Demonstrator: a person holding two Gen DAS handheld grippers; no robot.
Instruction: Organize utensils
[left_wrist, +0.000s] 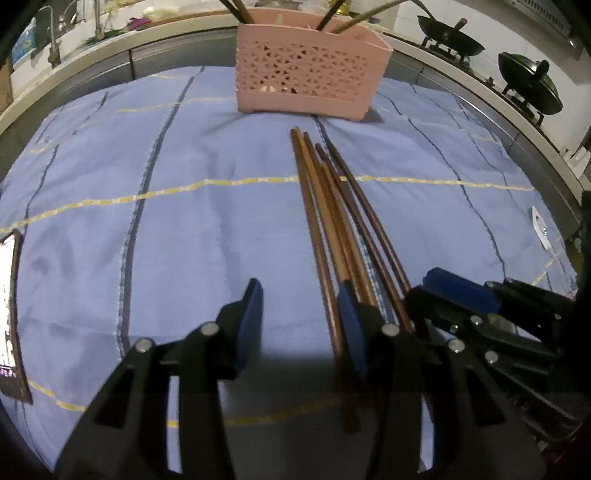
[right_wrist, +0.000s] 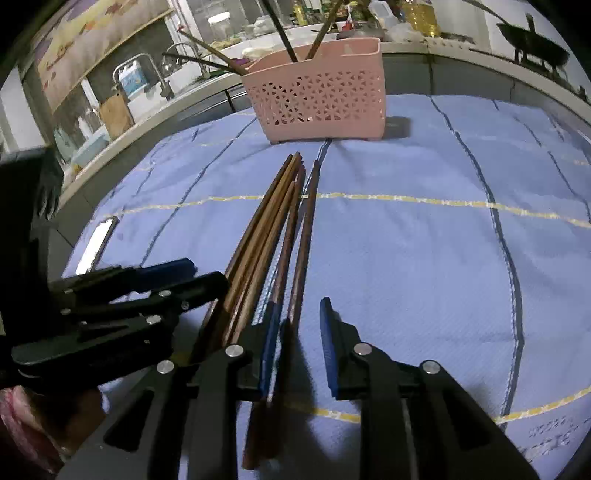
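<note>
Several brown wooden chopsticks lie in a loose bundle on the blue cloth, tips toward a pink perforated utensil holder that has a few sticks standing in it. My left gripper is open low over the bundle's near end, with the leftmost chopstick running just inside its right finger. My right gripper is open too; two chopsticks pass between its pads, close to the left one, with a gap to the right pad. Each gripper shows in the other's view: the right, the left.
A phone lies at the cloth's left edge and a white tag at its right. Behind the table runs a counter with a sink tap and dark woks on a stove. A hand shows at bottom left.
</note>
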